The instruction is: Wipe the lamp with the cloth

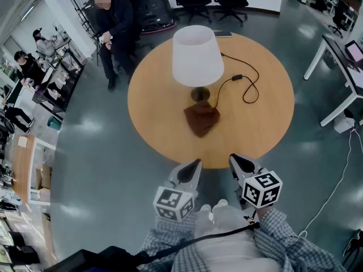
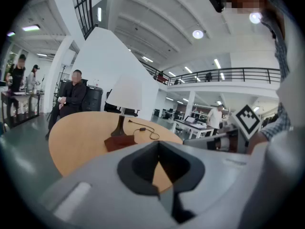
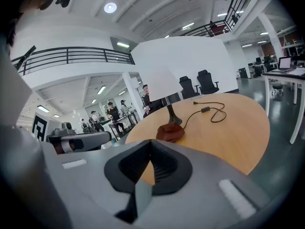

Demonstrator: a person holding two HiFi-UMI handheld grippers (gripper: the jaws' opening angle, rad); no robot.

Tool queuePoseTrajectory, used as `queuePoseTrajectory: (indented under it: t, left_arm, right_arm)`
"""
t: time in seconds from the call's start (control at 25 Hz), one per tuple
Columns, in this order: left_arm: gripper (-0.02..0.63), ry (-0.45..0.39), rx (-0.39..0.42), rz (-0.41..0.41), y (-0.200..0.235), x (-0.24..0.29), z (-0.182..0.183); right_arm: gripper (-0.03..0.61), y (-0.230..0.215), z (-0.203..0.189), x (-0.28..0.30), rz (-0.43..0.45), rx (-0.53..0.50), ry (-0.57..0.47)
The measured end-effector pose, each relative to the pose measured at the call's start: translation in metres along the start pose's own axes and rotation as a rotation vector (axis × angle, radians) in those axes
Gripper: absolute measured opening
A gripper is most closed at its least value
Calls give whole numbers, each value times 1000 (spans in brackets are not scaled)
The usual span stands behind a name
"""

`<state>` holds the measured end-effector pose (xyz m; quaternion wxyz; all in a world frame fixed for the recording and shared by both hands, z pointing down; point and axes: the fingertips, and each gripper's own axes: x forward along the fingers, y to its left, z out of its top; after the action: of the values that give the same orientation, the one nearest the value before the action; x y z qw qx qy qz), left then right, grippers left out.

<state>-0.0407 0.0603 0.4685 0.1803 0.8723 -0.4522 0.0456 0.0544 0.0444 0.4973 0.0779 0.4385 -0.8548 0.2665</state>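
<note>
Evidently at the start: left claw [image 1: 195, 163] and right claw [image 1: 235, 158], both clenched empty at bottom centre, one should next open onto the crumpled brown cloth [image 1: 201, 119] below the white-shaded table lamp [image 1: 197, 55].

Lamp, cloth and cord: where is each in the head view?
lamp [image 1: 197, 54], head view, on the white shade.
cloth [image 1: 201, 119], head view, on its crumpled middle.
cord [image 1: 237, 77], head view, on its inline switch.

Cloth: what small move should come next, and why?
Probably open the right gripper and reach forward to the cloth. It and the left gripper are shut and empty at the table's near edge. The cloth lies untouched by the base of the lamp.
</note>
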Motion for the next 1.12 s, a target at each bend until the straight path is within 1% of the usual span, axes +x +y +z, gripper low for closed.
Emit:
queuePoseTrajectory:
  t: [1.12]
  left_arm:
    - [3, 8, 0, -23, -8, 10, -3]
  right_arm:
    - [3, -3, 2, 0, 5, -5, -8]
